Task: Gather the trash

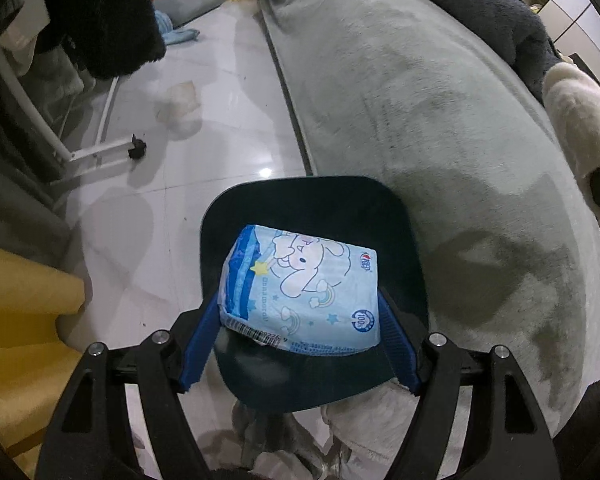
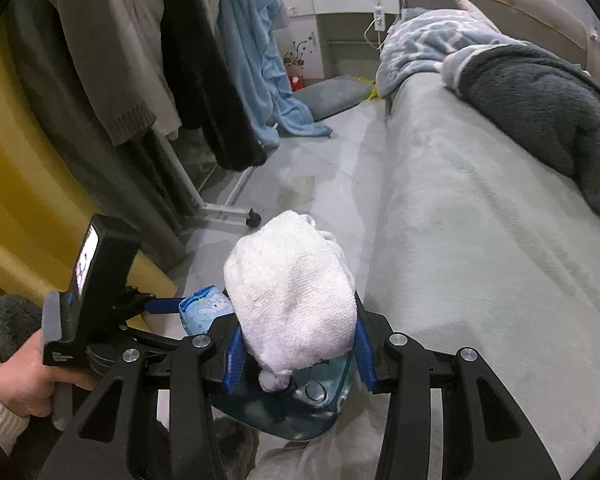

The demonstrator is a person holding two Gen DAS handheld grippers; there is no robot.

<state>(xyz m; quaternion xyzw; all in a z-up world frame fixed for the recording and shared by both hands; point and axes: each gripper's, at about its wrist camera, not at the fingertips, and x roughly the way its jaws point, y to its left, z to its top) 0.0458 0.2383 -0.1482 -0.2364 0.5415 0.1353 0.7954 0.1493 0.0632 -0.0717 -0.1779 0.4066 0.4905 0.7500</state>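
Note:
A light blue tissue pack (image 1: 300,288) with a cartoon print is clamped between the blue pads of my left gripper (image 1: 298,298), which is shut on it. It hangs right over the mouth of a dark blue bin (image 1: 320,204). My right gripper (image 2: 298,330) is shut on a white crumpled cloth wad (image 2: 292,296), also held above the bin (image 2: 260,412). The right wrist view shows the tissue pack (image 2: 204,312) just left of the wad, with a hand (image 2: 16,380) holding the left tool.
A grey-green bed cover (image 1: 440,128) runs along the right, with a dark blanket (image 2: 540,112) on it. A clothes rack with hanging garments (image 2: 204,80) and a white wheeled frame (image 1: 100,152) stand at the left on glossy tiles (image 1: 204,128). A yellow curtain (image 2: 16,168) hangs at the far left.

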